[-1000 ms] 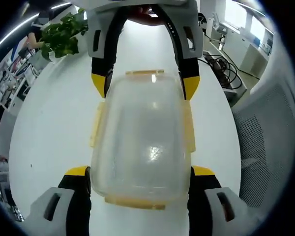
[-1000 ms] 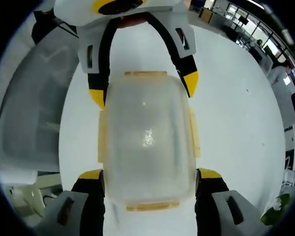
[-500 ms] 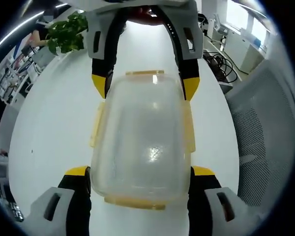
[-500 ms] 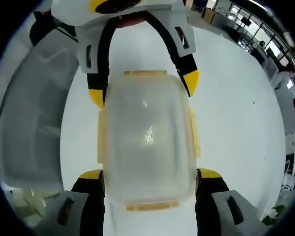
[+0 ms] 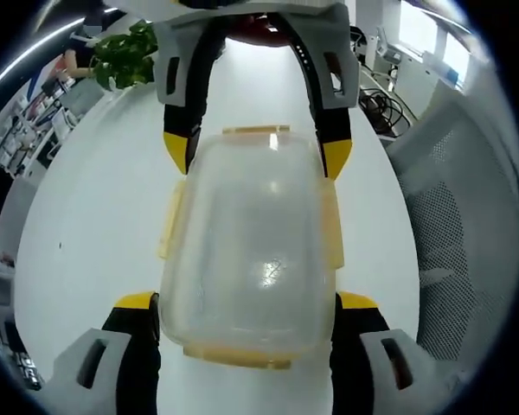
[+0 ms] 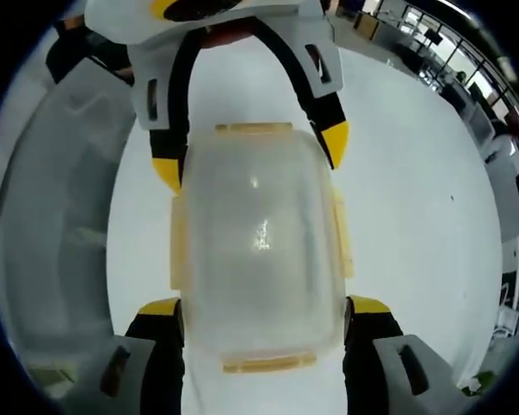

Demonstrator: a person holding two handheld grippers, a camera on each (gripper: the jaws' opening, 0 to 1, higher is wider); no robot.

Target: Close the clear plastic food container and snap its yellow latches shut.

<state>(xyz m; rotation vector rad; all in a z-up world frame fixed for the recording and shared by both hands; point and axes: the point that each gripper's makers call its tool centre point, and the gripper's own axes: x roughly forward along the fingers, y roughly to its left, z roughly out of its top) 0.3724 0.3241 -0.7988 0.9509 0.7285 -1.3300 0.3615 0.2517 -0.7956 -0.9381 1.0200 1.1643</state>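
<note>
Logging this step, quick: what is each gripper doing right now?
Left gripper: jaws set against the two sides of the clear container, holding it.
Right gripper: grips the same container from the opposite end.

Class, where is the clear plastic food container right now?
The clear food container sits on the white table, centred in both views, between the left gripper at one end and the right gripper at the other.
</note>
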